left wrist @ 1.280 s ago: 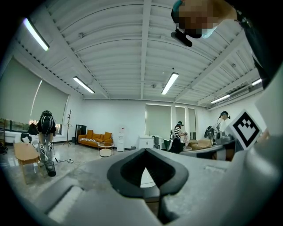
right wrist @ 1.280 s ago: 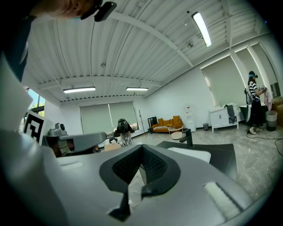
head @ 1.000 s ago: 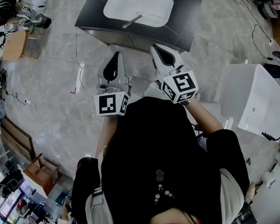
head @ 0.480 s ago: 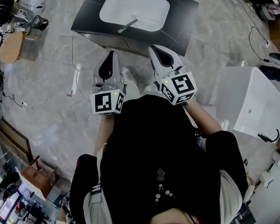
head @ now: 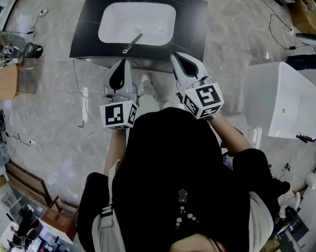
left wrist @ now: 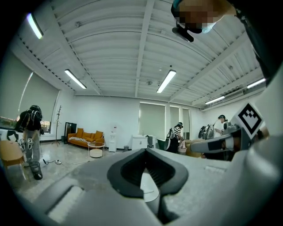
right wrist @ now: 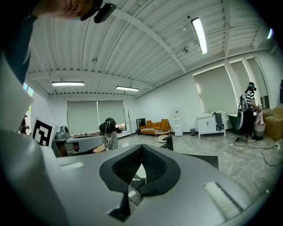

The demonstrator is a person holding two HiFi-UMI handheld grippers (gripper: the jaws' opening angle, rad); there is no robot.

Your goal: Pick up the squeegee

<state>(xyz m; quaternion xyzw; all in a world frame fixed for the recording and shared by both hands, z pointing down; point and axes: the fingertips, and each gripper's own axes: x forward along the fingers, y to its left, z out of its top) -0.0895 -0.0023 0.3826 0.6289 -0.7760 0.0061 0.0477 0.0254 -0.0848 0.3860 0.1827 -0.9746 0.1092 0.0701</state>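
- Grey marbled floor (head: 44,127) all round. Ahead of me stands a dark surface (head: 87,32) with a white basin (head: 144,15) sunk in it.
- Squeegee (head: 132,42) lies aslant at the basin's near edge, its nearer end over the rim toward me. Nothing touches it.
- Left gripper (head: 123,62) is clenched on nothing, its tip at the surface's near edge, just short of the basin's near-left part. It is the closer of the two to the squeegee.
- Right gripper (head: 176,56) is likewise clenched and empty, its tip off the basin's near-right corner.
- I hold both side by side and pointing forward. I read this as an approach carry, not yet a reach. The jaws must part before any grasp.
- Room: nothing stands between the tips and the basin, and the dark top round it is bare. The basin's curved wall probably hampers a low scoop, so the end over the rim looks the easier hold.
- White tub (head: 281,103) sits well right of the basin. A power strip (head: 84,102) with its cable lies on the floor near the basin's left side. Neither is in my path.
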